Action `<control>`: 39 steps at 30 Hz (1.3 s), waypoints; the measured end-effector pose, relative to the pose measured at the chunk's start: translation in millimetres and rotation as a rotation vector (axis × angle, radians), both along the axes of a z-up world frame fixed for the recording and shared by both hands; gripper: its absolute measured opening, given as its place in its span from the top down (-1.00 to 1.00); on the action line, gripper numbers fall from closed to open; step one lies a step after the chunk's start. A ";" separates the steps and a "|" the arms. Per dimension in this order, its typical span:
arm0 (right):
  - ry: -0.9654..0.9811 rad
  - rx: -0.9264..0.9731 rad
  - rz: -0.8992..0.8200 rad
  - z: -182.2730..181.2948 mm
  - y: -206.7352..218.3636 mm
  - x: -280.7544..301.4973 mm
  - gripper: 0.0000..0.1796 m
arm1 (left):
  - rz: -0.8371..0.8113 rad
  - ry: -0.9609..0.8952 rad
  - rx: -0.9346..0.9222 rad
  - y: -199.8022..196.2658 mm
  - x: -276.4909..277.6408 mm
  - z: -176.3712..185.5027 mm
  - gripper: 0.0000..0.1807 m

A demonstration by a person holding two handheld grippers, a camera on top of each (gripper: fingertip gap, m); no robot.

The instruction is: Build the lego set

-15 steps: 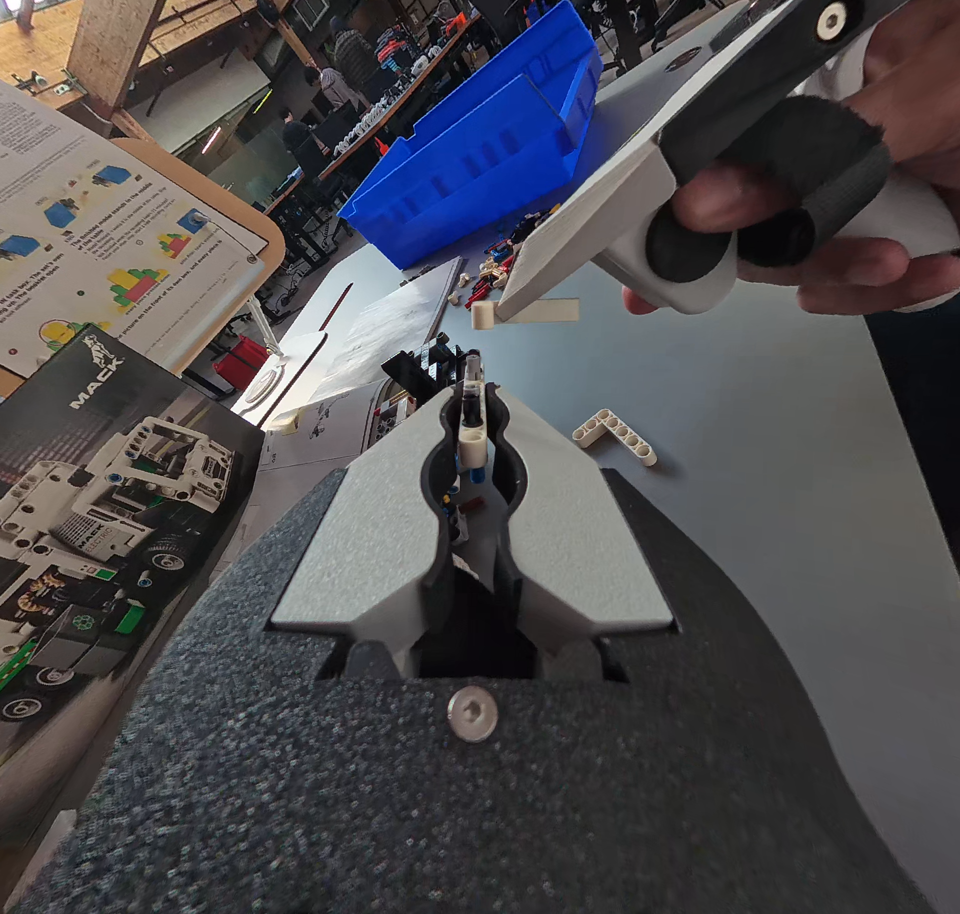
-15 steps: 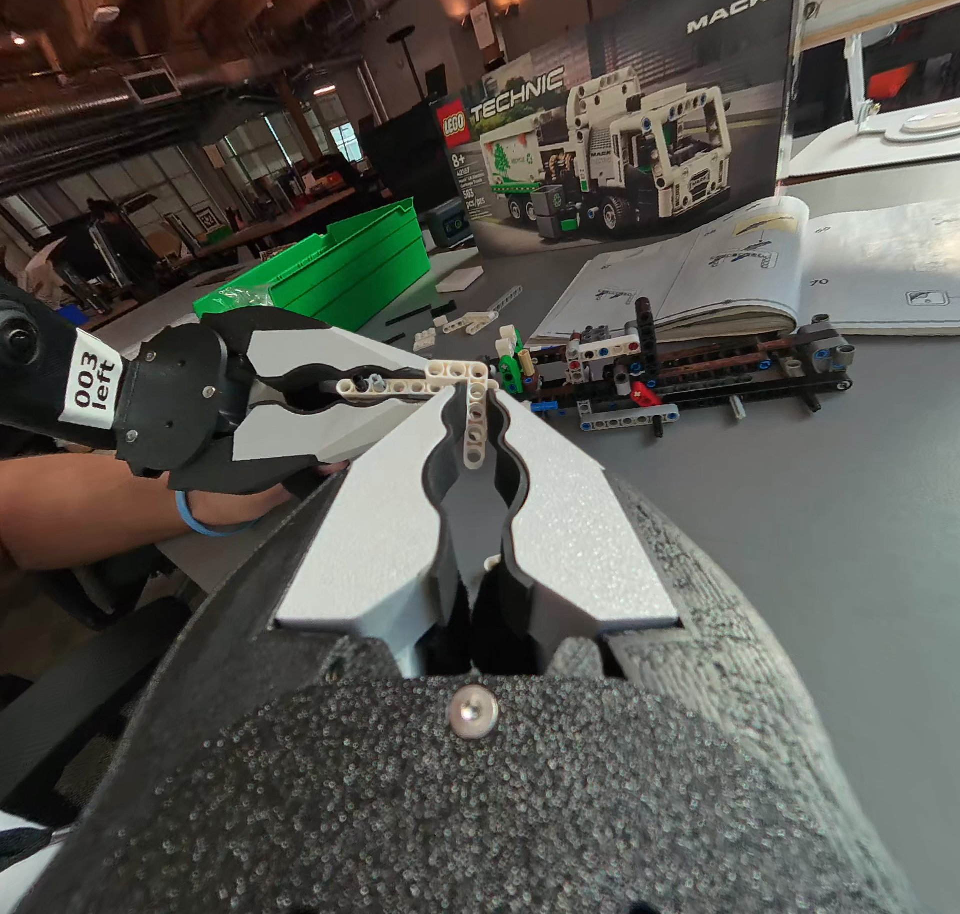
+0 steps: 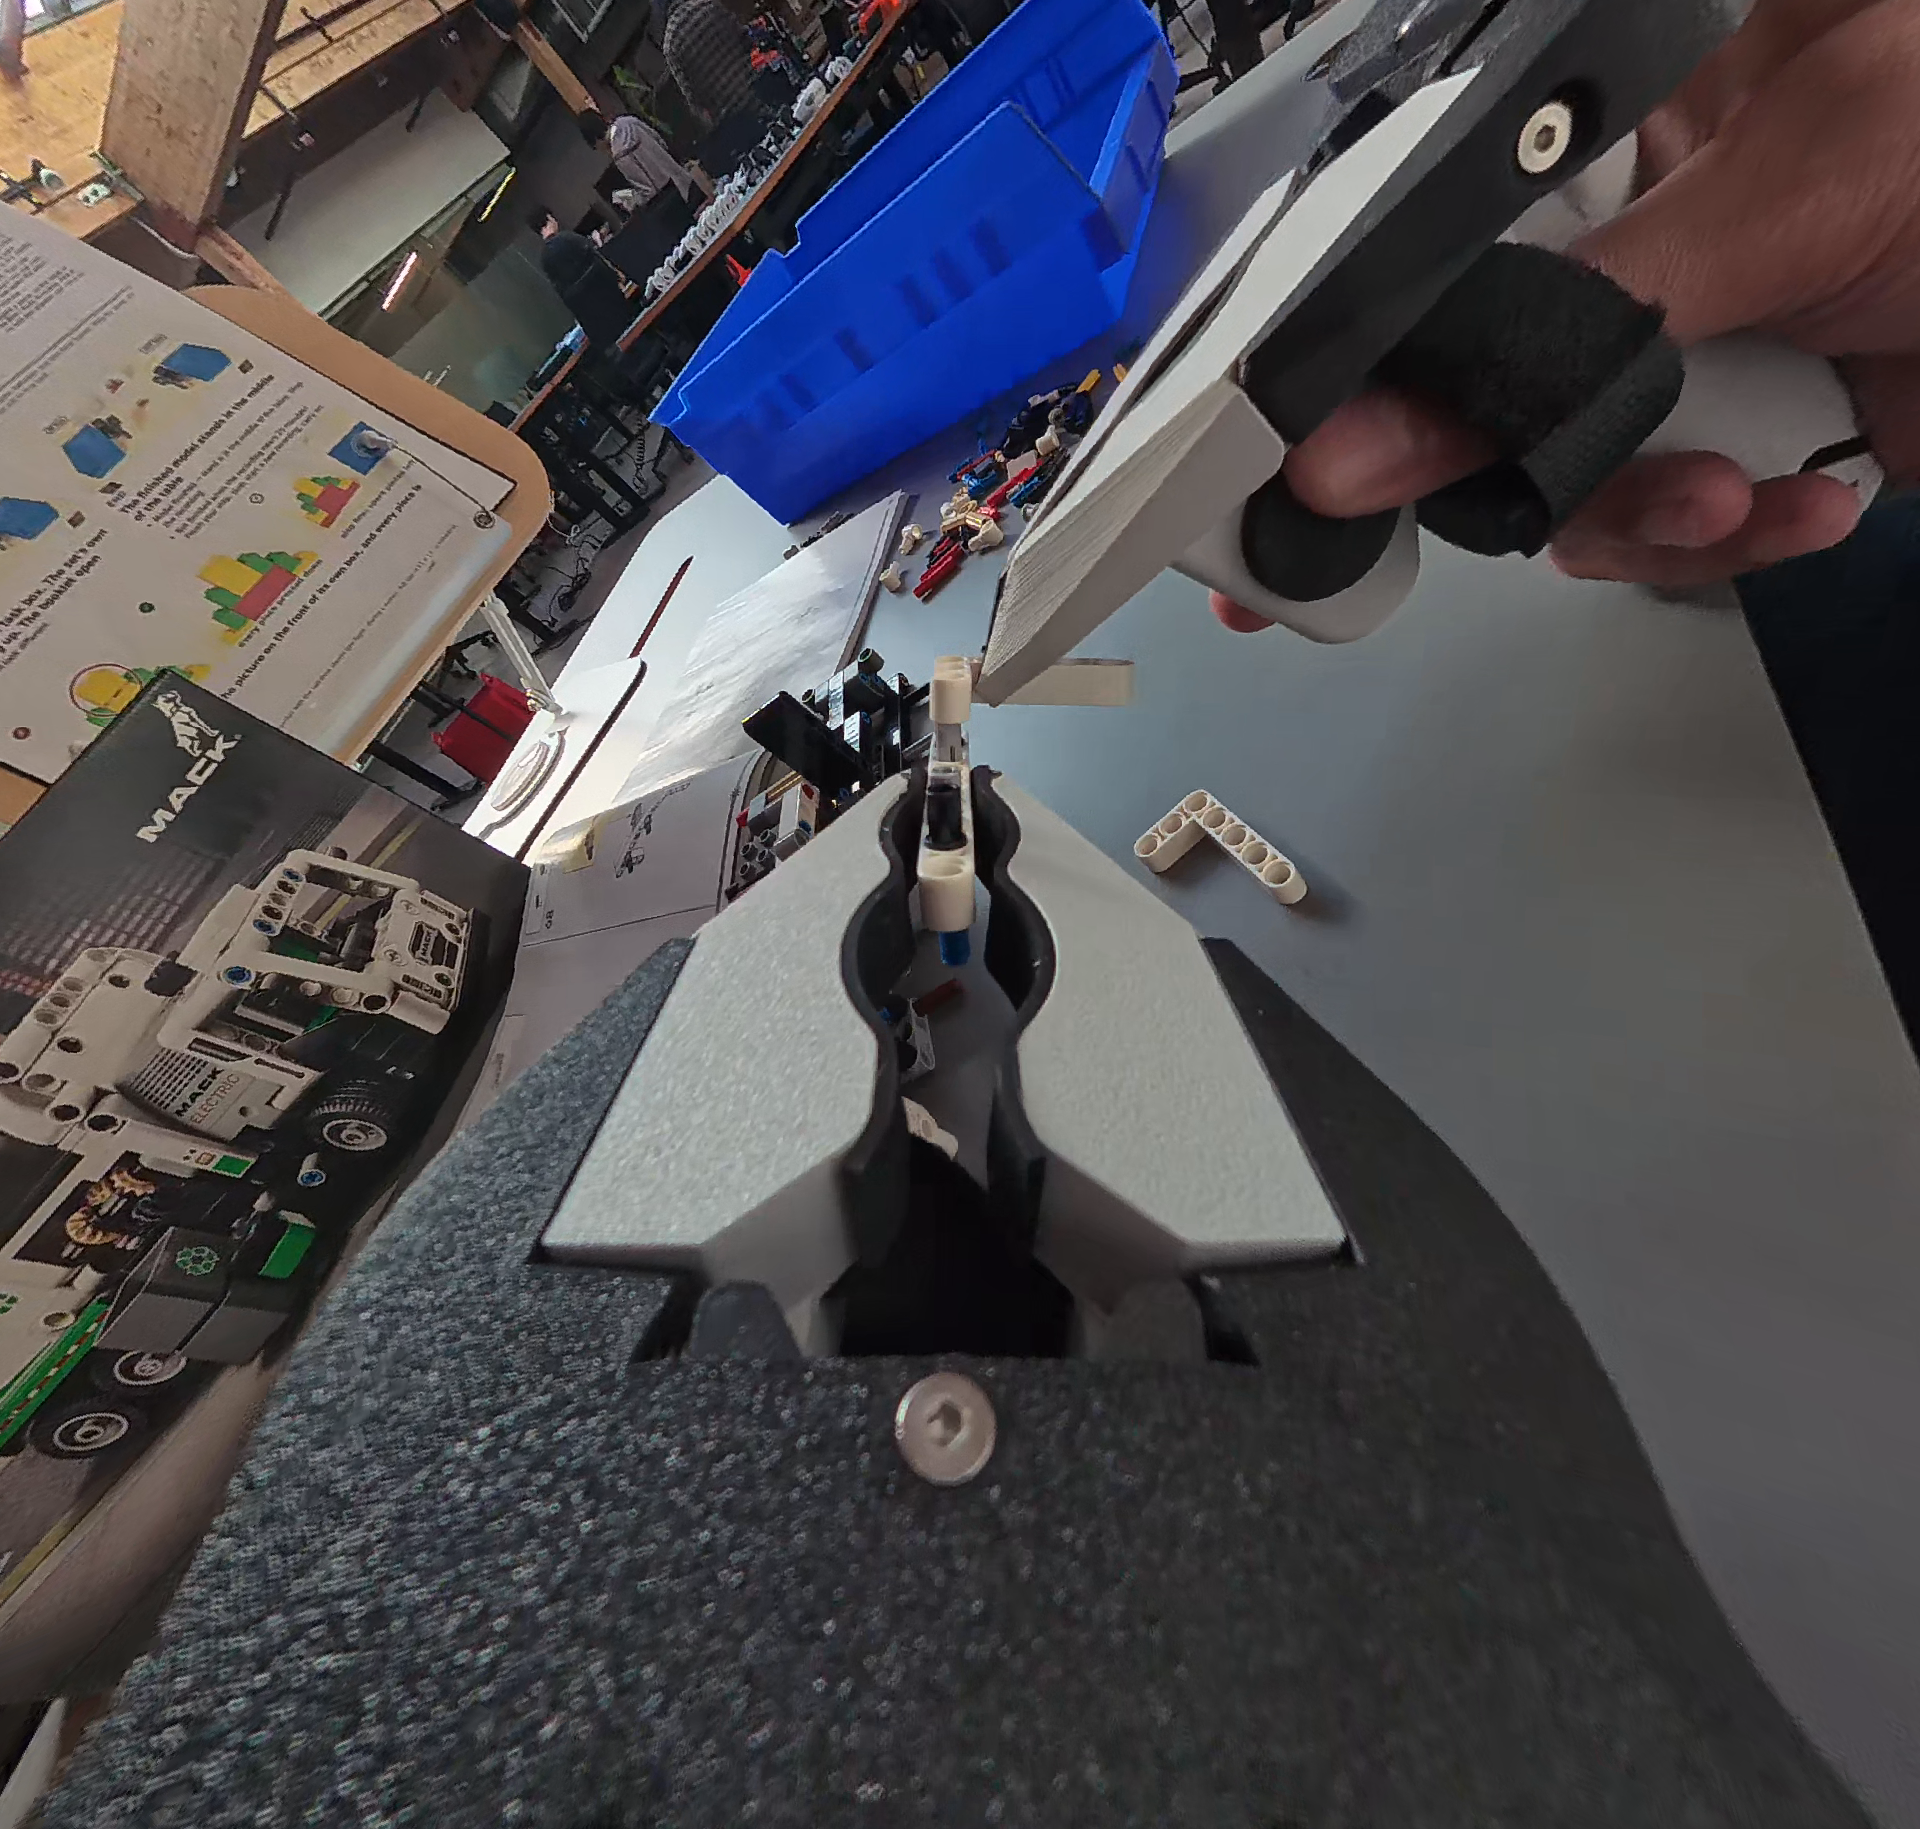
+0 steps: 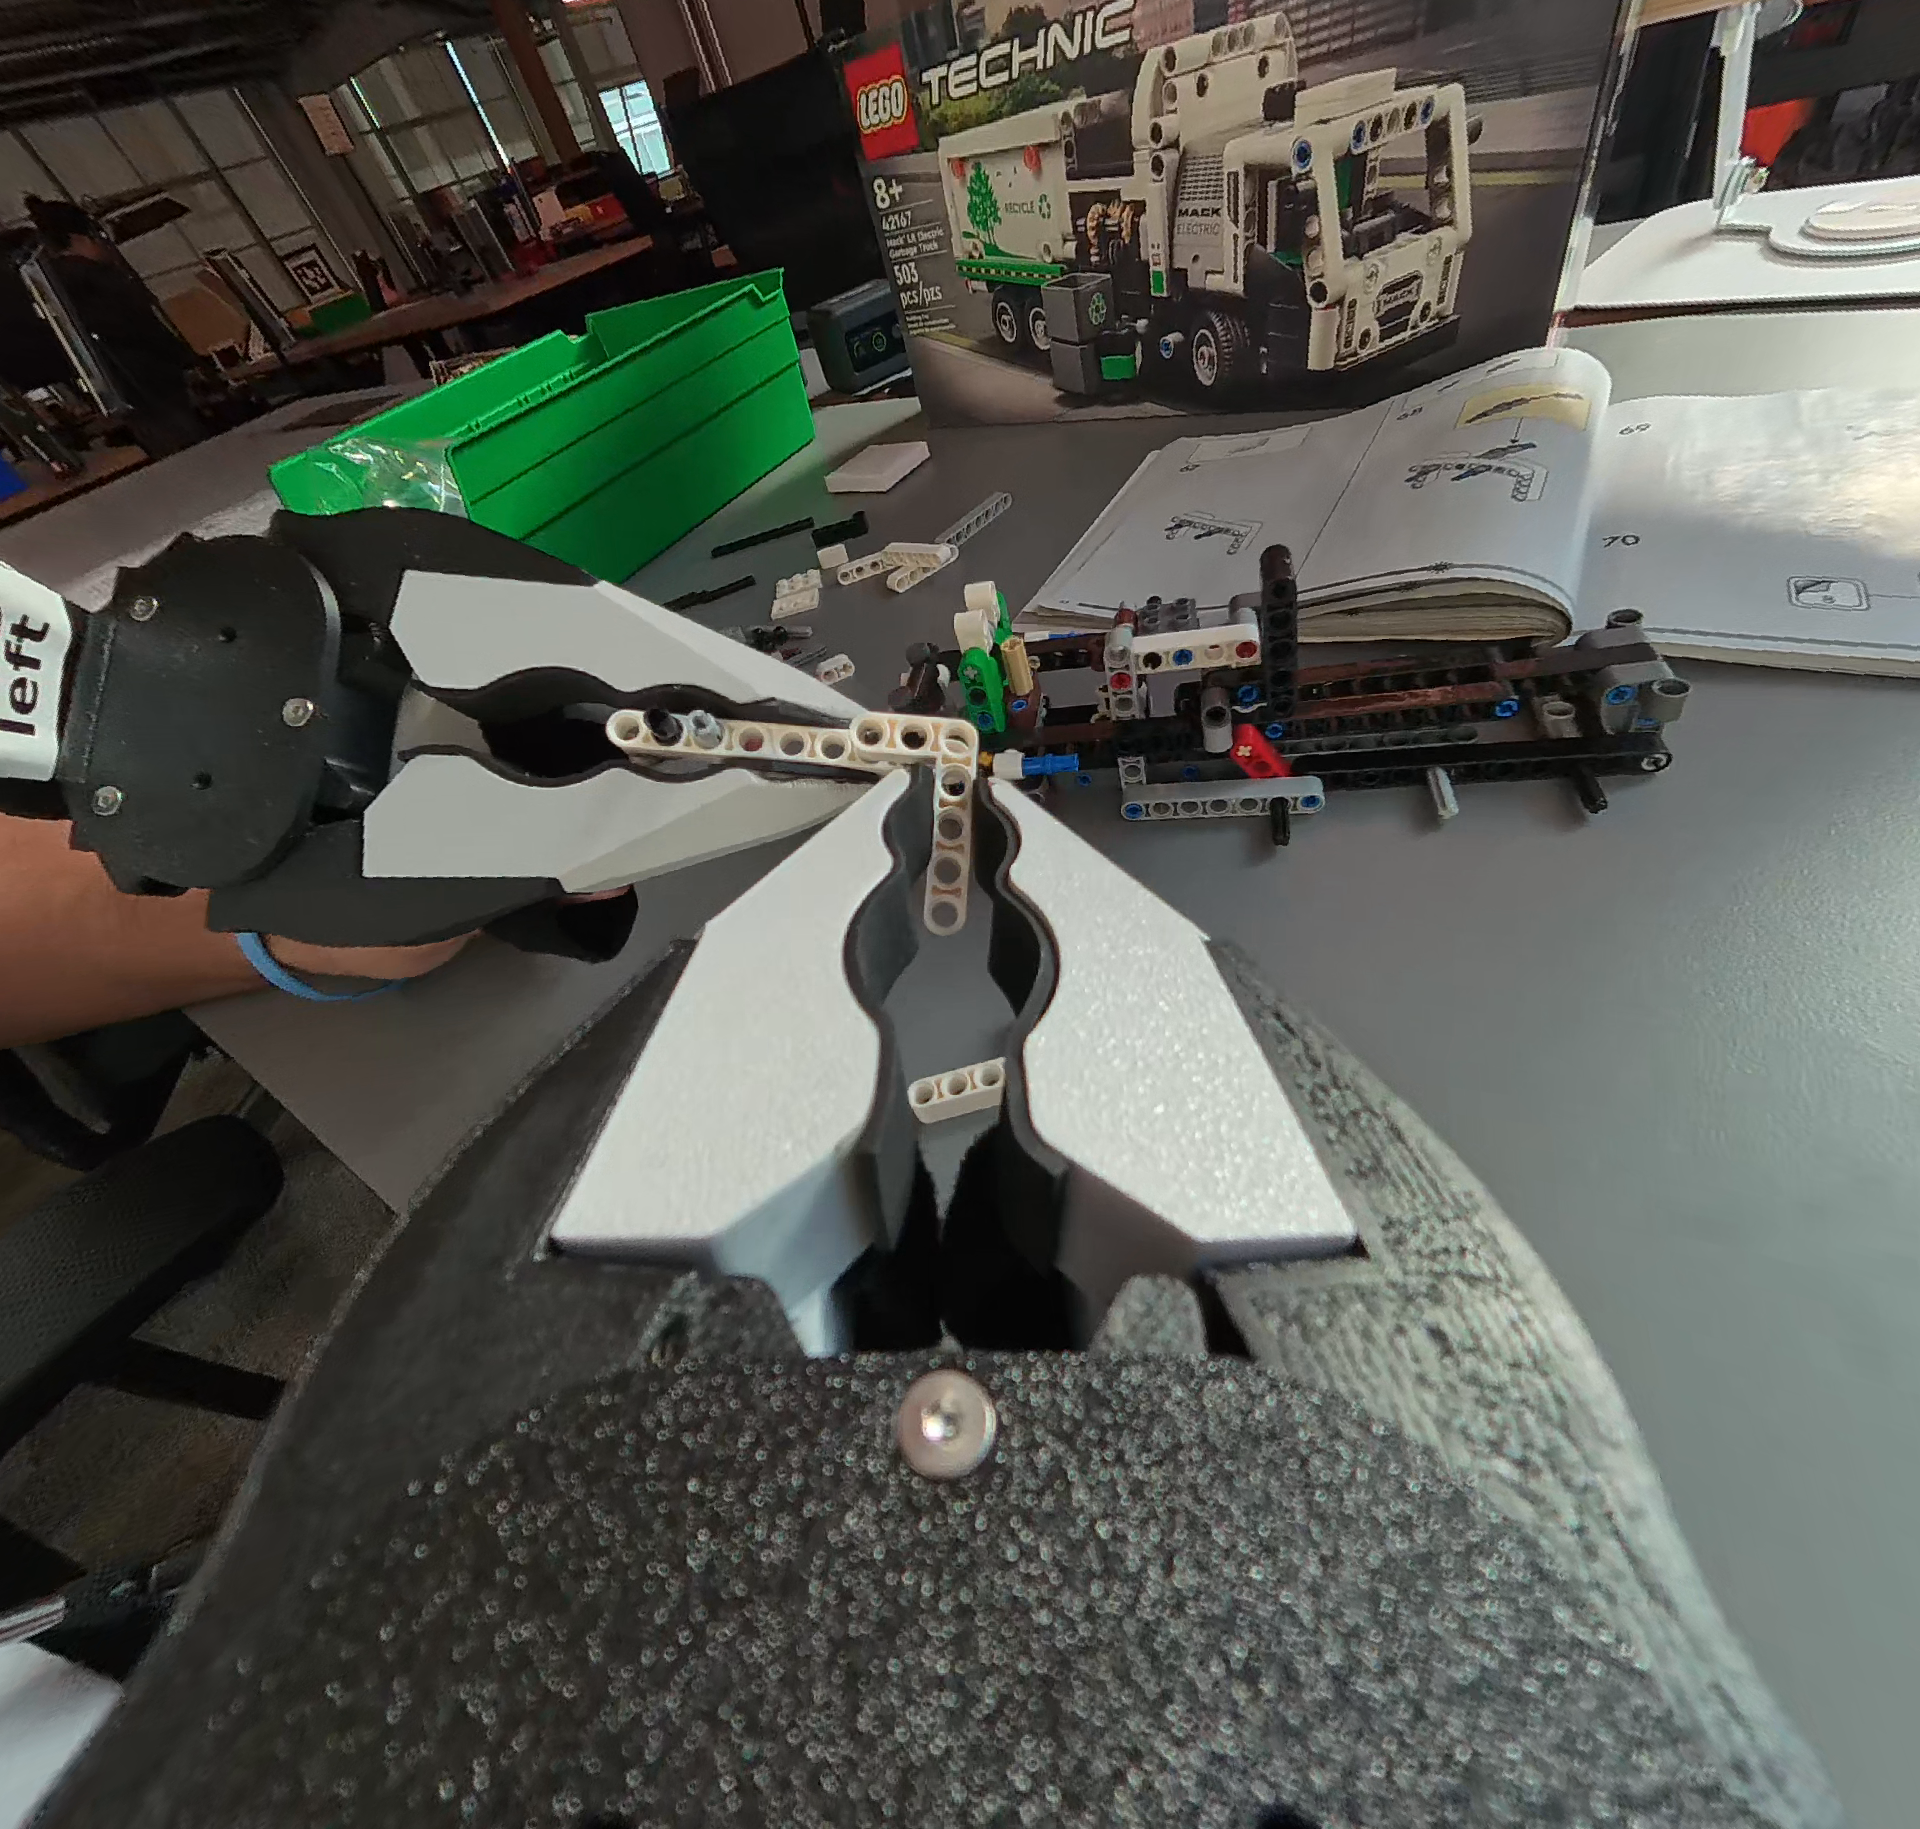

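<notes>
Clearly, you had both grippers clamped on white beams above the table (image 4: 1558, 1000): your left gripper (image 4: 831, 745) on the long beam (image 4: 769, 740), your right gripper (image 4: 951, 792) on the L-shaped beam (image 4: 948, 844). Any twist at their meeting corner risked slipping one loose.

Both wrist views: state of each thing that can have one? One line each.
left gripper: shut on the long white beam.
right gripper: shut on the L-shaped white beam.
long white beam: held level, its end meeting the L-shaped beam's corner.
L-shaped white beam: held between the right fingers.
instruction booklet: open, lying flat.
truck chassis: part built, on the table.
blue bin: tilted.
spare L-shaped beam: loose on the table.
</notes>
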State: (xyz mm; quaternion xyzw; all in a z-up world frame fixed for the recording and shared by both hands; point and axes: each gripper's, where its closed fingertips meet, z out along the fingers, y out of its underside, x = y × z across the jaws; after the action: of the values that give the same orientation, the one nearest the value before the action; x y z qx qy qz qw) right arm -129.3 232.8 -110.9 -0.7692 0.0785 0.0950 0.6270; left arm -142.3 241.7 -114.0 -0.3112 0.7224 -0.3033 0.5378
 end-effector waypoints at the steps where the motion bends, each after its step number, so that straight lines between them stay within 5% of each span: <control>1: -0.012 -0.020 0.011 -1.7 -0.1 -0.3 0.93 | 0.002 -0.003 0.026 -0.1 -0.2 -0.8 0.95; 18: -0.162 -0.330 0.172 -30.3 -19.9 -3.7 0.93 | -0.018 -0.084 0.664 -15.4 -5.0 -23.5 0.95; 39: -0.156 -0.244 0.118 -34.9 -11.7 -1.1 0.93 | 0.021 -0.022 0.519 -10.8 -1.8 -26.8 0.95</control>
State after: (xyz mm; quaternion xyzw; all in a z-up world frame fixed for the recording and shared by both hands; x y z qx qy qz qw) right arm -130.4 221.2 -145.8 -0.8480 -0.0050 0.0614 0.5264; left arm -144.2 230.9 -140.8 -0.1670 0.7669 -0.1053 0.6107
